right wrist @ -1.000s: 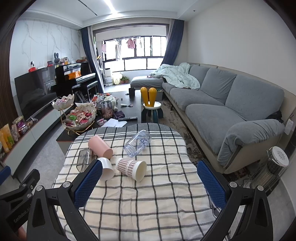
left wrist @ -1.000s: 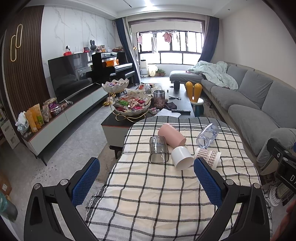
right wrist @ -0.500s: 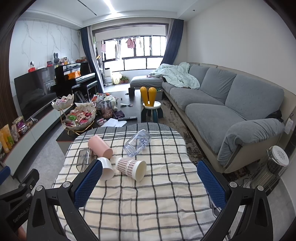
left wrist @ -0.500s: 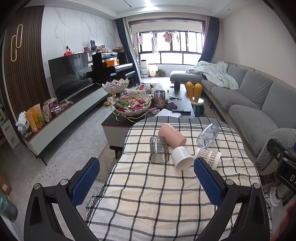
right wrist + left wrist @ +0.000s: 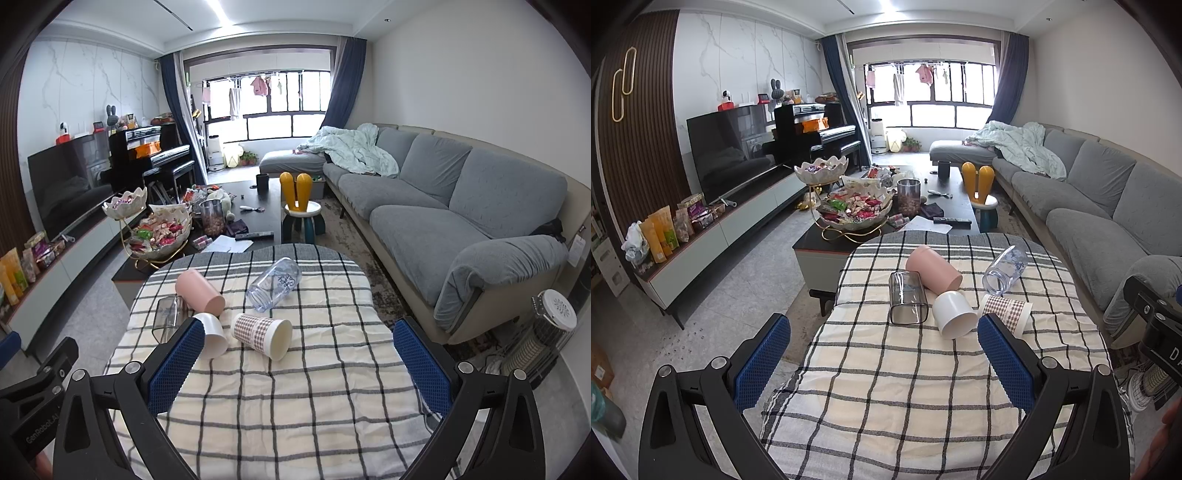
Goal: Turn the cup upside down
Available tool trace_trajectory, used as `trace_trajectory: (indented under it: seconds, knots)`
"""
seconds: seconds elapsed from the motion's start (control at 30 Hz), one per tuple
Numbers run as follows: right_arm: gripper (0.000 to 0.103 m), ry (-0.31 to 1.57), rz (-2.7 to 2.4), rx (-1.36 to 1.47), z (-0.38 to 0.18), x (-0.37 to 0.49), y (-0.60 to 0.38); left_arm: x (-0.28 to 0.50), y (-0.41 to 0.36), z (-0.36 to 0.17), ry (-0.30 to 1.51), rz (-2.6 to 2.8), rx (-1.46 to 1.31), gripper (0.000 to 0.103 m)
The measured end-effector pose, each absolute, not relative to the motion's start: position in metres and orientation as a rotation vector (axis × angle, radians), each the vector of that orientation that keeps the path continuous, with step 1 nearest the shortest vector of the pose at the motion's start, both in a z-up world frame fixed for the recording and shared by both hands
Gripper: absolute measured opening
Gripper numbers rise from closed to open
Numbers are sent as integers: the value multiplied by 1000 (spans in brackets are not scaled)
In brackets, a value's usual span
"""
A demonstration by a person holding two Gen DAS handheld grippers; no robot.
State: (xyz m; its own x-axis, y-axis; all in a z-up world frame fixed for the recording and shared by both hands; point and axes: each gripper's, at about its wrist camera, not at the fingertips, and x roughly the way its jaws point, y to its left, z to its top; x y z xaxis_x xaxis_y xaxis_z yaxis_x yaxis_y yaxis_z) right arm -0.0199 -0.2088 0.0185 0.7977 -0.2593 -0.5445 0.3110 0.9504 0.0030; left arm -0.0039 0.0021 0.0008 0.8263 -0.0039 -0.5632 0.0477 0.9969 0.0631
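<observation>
Both the left gripper (image 5: 884, 354) and the right gripper (image 5: 299, 360) hover with fingers wide apart and empty, probably to leave room for approaching. Ahead of them five cups lie on their sides on the checked cloth (image 5: 295, 387); the patterned paper cup (image 5: 262, 335), nearest the right gripper, lies across its front, mouth toward its right side.

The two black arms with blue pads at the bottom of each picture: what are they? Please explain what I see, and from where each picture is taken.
They are handheld grippers, one in each of a person's hands; no robot is present. Each carries a camera that looks along its own two fingers. One picture comes from the left gripper, the other from the right gripper. Both are open and hold nothing. Ahead is a table with a checked cloth. On it five cups lie on their sides: a pink cup, a smoky clear cup, a white cup, a checked paper cup and a clear printed cup.
</observation>
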Motion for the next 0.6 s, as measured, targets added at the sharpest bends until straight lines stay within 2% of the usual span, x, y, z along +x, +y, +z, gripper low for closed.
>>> trace_trajectory:
  seconds: [0.6]
  knots:
    - [103,570,-308,92,19,-19,-208,-2,1,3,604,-30,75,103]
